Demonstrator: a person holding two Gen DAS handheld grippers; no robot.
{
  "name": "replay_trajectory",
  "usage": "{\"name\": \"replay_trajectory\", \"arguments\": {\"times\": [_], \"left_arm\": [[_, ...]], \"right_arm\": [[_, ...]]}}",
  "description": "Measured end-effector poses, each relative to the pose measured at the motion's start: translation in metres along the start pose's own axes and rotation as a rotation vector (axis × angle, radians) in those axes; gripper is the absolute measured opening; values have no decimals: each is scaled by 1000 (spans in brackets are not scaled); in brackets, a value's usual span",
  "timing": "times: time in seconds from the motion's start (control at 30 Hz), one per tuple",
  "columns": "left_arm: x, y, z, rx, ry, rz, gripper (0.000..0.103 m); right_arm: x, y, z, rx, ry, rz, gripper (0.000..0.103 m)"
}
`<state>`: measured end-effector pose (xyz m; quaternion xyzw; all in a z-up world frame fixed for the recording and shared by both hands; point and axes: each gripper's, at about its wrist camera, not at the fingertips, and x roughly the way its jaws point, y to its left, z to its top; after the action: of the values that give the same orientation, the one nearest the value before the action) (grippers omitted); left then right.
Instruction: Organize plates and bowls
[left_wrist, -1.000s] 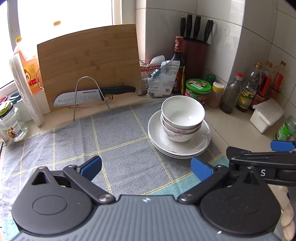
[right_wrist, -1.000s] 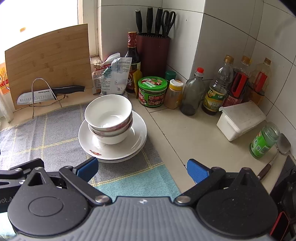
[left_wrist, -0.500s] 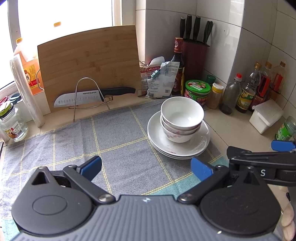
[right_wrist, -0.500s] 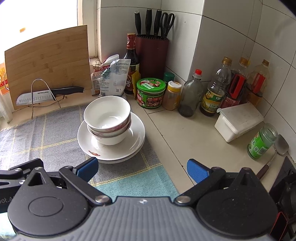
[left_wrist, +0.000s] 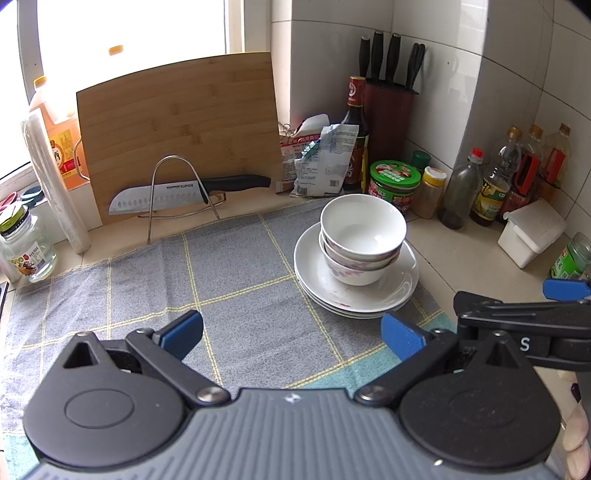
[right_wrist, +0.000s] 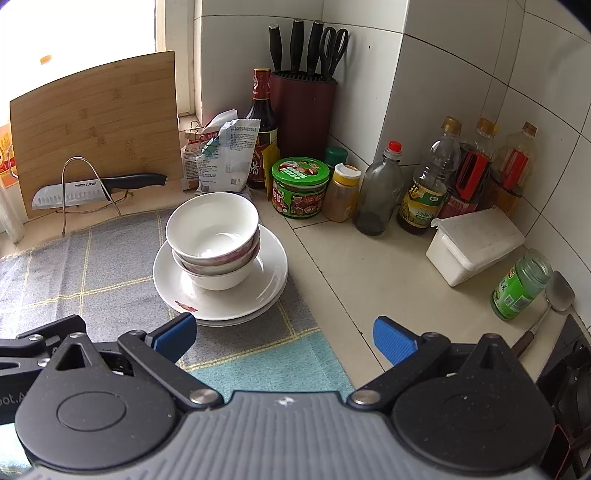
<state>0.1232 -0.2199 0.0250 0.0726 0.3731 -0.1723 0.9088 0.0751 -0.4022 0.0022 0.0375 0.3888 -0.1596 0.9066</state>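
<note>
Blue-padded left gripper (left_wrist: 291, 334) and right gripper (right_wrist: 282, 334) level, jaws spread.

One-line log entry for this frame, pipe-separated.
left gripper open, empty | right gripper open, empty | bowls stacked on plates | cloth under stack

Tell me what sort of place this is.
Most likely a home kitchen counter: a knife block in the tiled corner, condiment bottles along the wall, and bowls stacked on plates.
</note>
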Motion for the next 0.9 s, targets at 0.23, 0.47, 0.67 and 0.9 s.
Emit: {"name": "replay_trajectory", "arguments": {"times": [0.23, 0.47, 0.67, 0.9], "left_arm": [[0, -1, 0, -1, 1, 1, 102], [-1, -1, 0, -5, -2, 6, 102], [-1, -1, 0, -6, -1, 7, 102], [-1, 0, 1, -6, 0, 6, 102]], "right_arm": [[0, -3, 0, -5, 1, 2, 103], [-1, -3, 0, -5, -1, 2, 103], [-1, -3, 0, -7, -2, 1, 103], [0, -3, 0, -8, -1, -2, 103]]}}
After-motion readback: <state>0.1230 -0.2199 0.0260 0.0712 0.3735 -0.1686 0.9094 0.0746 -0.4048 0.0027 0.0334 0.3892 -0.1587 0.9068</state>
